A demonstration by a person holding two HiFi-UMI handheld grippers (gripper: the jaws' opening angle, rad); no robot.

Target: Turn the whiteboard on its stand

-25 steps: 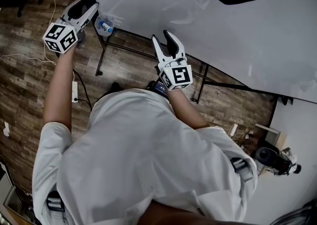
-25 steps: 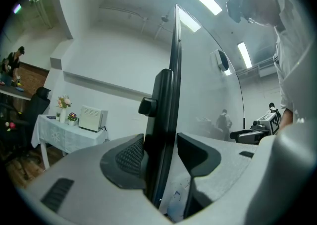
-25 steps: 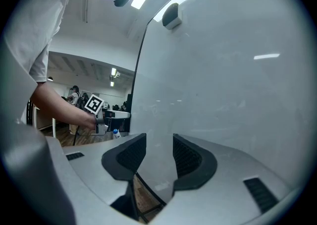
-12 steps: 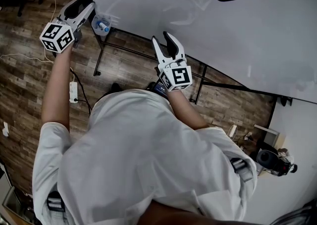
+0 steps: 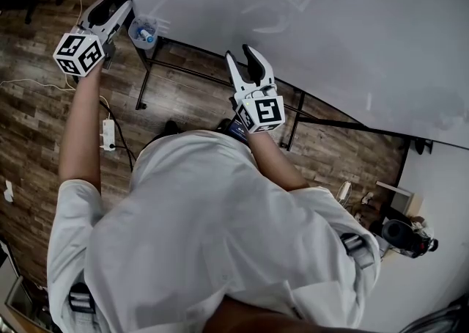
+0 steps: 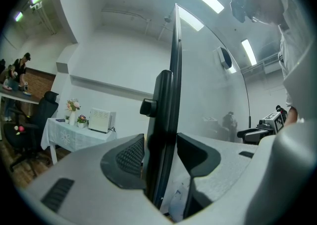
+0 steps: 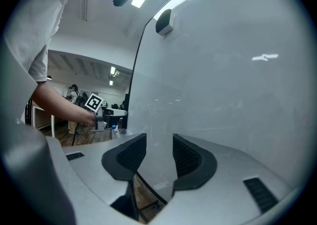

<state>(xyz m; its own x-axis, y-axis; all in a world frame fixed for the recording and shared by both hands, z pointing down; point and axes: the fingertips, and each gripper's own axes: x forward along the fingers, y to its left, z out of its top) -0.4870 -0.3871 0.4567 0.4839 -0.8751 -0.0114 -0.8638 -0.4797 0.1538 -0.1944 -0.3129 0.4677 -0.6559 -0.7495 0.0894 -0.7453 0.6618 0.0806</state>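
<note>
The whiteboard (image 5: 308, 53) stands tilted on its black stand (image 5: 192, 75), above a wooden floor (image 5: 44, 126). At the whiteboard's left edge, the left gripper (image 5: 111, 10) has its jaws clamped on the dark side frame, which runs upright between the pads. At the whiteboard's lower edge, towards the middle, the right gripper (image 5: 243, 60) has its jaws closed on the board. A clear cup (image 5: 143, 32) of markers hangs just below the whiteboard's left corner.
</note>
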